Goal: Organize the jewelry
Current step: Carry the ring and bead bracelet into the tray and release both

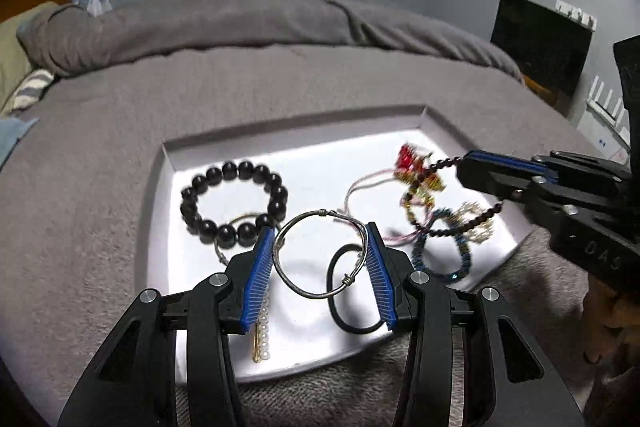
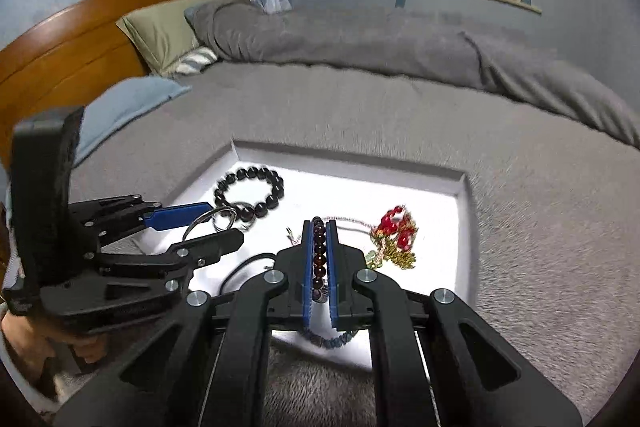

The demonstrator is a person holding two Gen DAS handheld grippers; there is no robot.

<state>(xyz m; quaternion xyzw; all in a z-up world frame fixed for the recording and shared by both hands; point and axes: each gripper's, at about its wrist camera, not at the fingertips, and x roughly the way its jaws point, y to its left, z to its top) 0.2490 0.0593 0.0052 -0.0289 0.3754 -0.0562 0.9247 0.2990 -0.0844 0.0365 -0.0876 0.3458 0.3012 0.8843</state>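
Silver wire bangle (image 1: 320, 254) clamped across left gripper (image 1: 325, 247); right gripper (image 2: 320, 259) pinching dark bead string (image 2: 319, 255), liable to drag tangled red charm (image 2: 396, 227) at two o'clock.

The right gripper (image 2: 320, 227) clamps a dark red bead strand (image 2: 319, 254) above a white tray (image 2: 432, 247) on a grey blanket (image 2: 540, 227), beside the left gripper (image 2: 218, 223) gripping a silver wire bangle (image 2: 208, 221).

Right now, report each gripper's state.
Left gripper: shut on the silver bangle.
Right gripper: shut on the dark bead strand.
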